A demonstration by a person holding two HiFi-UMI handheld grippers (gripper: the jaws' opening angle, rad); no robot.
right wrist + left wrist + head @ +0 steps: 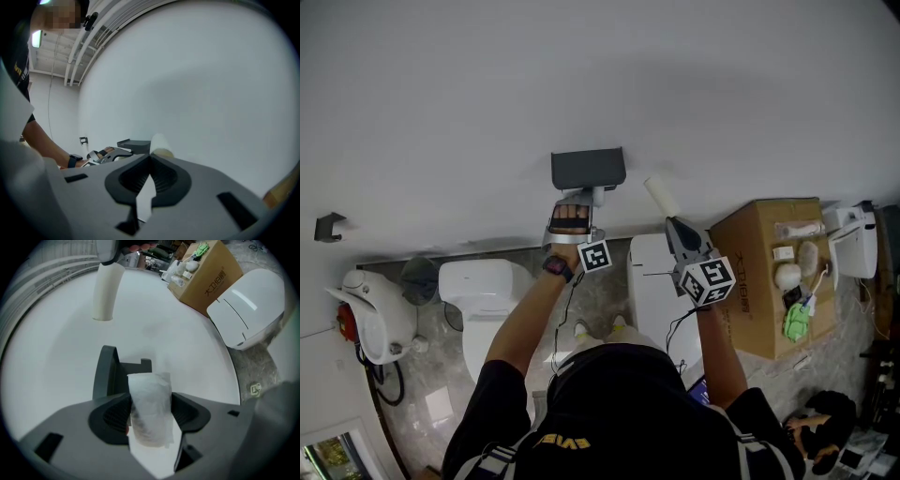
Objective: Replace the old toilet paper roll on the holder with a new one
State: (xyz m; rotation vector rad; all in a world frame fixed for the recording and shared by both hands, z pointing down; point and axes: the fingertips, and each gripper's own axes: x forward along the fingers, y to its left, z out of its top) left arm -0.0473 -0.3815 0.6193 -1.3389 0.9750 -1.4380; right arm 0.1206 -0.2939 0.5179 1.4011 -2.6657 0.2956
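Observation:
A dark grey paper holder [588, 168] is fixed to the white wall. My left gripper [584, 194] reaches up right beneath it and is shut on a white wrapped toilet paper roll [149, 408], which stands upright between the pads just in front of the holder [108, 373]. To the right, my right gripper [668, 220] is shut on the end of a bare cream cardboard tube [659, 195], held away from the holder near the wall. That tube [106, 291] shows at the top of the left gripper view, and its end [160, 144] pokes past the closed right jaws.
Below stand a white toilet [483, 291] and a second white toilet lid [654, 281]. An open cardboard box [764, 281] with small items stands at the right. A white appliance [370, 314] stands at the left, and a small dark hook [328, 227] is on the wall.

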